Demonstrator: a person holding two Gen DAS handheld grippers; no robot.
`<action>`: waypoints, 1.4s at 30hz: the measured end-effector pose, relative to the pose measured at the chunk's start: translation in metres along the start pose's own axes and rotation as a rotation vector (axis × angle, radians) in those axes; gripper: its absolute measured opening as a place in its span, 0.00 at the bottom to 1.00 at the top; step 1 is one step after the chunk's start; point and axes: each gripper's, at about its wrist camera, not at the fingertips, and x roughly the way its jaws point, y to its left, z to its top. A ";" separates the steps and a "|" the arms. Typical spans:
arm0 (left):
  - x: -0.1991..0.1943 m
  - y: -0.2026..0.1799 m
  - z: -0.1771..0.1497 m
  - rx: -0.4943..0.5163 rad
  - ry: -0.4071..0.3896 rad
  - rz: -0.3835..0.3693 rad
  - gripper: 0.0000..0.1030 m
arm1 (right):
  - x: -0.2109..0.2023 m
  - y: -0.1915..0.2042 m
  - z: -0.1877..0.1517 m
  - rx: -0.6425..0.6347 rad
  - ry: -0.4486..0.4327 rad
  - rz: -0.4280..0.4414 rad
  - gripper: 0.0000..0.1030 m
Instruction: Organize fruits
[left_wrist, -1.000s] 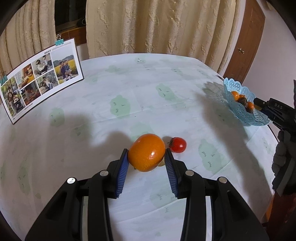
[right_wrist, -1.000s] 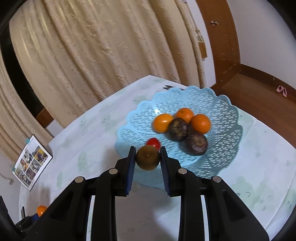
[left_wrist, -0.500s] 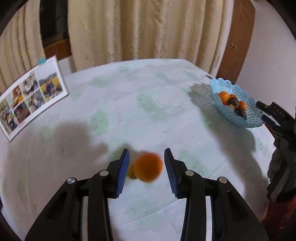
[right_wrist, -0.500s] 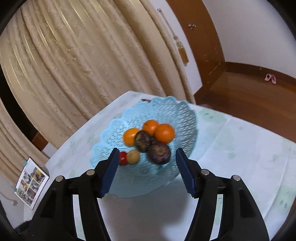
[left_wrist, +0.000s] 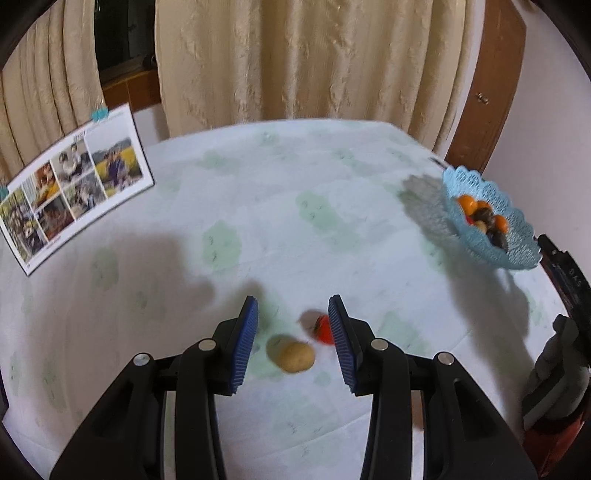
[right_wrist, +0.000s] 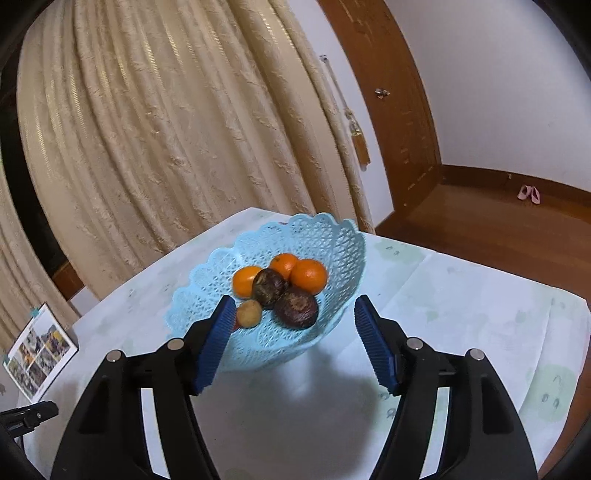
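Observation:
My left gripper (left_wrist: 293, 341) is open and empty above the table. A small tan fruit (left_wrist: 294, 356) lies on the cloth between its fingers, and a red tomato (left_wrist: 323, 329) lies partly behind the right finger. The large orange fruit is out of sight. My right gripper (right_wrist: 293, 343) is open and empty just in front of the blue lattice basket (right_wrist: 325, 236). The basket holds three oranges (right_wrist: 308, 276), two dark fruits (right_wrist: 296, 306) and a small tan fruit (right_wrist: 249, 313). The basket also shows in the left wrist view (left_wrist: 517, 254) at the table's right edge.
A photo calendar (left_wrist: 70, 177) stands at the table's left back. Curtains (left_wrist: 303, 59) hang behind the table. A wooden door frame (right_wrist: 391, 110) and wooden floor lie to the right. The table's right edge (right_wrist: 561, 406) is near the basket.
My left gripper let go of the large orange fruit, which is gone from view, and lifted back. My right gripper opened, dropped the small tan fruit into the basket, and drew back.

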 end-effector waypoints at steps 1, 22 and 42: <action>0.002 0.001 -0.003 0.000 0.009 0.001 0.39 | -0.003 0.002 -0.002 -0.007 -0.004 0.010 0.67; 0.004 0.012 -0.025 -0.020 0.041 -0.032 0.41 | -0.054 0.095 -0.107 -0.323 0.483 0.500 0.67; 0.012 0.013 -0.028 0.007 0.060 -0.051 0.41 | -0.044 0.126 -0.115 -0.376 0.532 0.527 0.67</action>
